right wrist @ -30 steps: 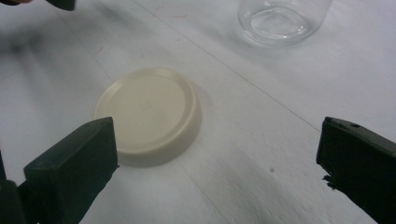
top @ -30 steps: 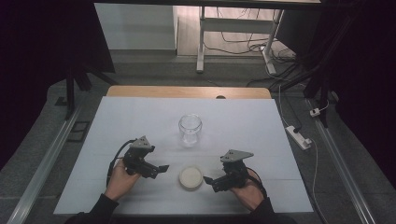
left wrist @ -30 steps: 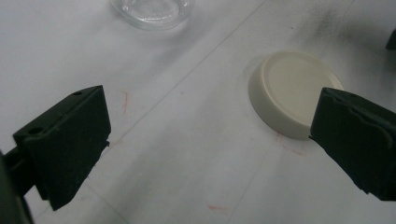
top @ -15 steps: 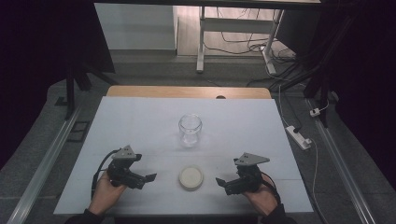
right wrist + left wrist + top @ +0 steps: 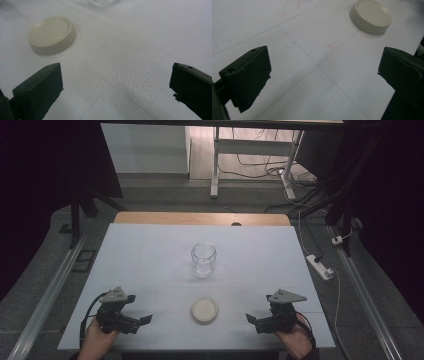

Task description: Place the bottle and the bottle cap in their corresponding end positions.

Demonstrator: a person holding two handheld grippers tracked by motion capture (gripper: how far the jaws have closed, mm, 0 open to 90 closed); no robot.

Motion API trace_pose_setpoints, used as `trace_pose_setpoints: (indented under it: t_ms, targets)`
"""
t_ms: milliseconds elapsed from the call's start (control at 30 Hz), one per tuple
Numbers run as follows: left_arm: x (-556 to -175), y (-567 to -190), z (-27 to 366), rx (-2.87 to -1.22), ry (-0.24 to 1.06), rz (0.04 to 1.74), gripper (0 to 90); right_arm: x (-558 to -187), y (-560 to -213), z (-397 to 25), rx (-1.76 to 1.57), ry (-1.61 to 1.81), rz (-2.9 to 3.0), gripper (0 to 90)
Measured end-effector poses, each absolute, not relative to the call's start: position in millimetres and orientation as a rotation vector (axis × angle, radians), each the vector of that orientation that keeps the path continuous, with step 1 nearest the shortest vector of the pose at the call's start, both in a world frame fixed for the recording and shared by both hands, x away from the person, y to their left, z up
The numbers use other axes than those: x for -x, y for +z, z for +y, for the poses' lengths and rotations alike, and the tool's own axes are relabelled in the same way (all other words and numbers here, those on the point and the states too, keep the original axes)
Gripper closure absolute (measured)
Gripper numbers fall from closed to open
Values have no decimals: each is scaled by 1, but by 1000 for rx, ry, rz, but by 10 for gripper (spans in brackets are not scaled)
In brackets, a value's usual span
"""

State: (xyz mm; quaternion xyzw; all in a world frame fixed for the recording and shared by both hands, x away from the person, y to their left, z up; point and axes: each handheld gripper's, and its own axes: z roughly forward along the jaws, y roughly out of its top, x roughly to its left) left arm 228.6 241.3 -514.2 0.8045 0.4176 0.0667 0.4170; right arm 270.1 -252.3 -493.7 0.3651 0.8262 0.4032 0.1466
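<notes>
White table (image 5: 150, 250): one jar (image 5: 204, 259), one lid (image 5: 204, 310), two grippers (image 5: 142, 320) (image 5: 250, 318), fingers wide apart.

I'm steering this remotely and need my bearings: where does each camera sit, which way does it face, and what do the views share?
High view: fixed above the person's side, looking forward and down on the white table; both hands enter from the bottom, holding the left gripper and right gripper.
Left gripper view: rides the left gripper, looking along its wide-apart jaws toward the cream lid.
Right gripper view: rides the right gripper, jaws wide apart, facing the lid and the glass jar's base.
Shared: the lid lies in all three views.
</notes>
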Motion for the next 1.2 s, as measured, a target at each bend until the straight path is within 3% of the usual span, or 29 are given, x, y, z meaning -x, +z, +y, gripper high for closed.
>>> trace_pose_setpoints:
  t_ms: [933, 1200]
  targets:
    - [-179, -524, 287, -2032, 294, 1280, 0, -235, -496, -307, -1254, 1083, 2270, 0]
    - [-179, -526, 290, -2054, 266, 1312, 0, -234, -496, -307, -1255, 1048, 2284, 0]
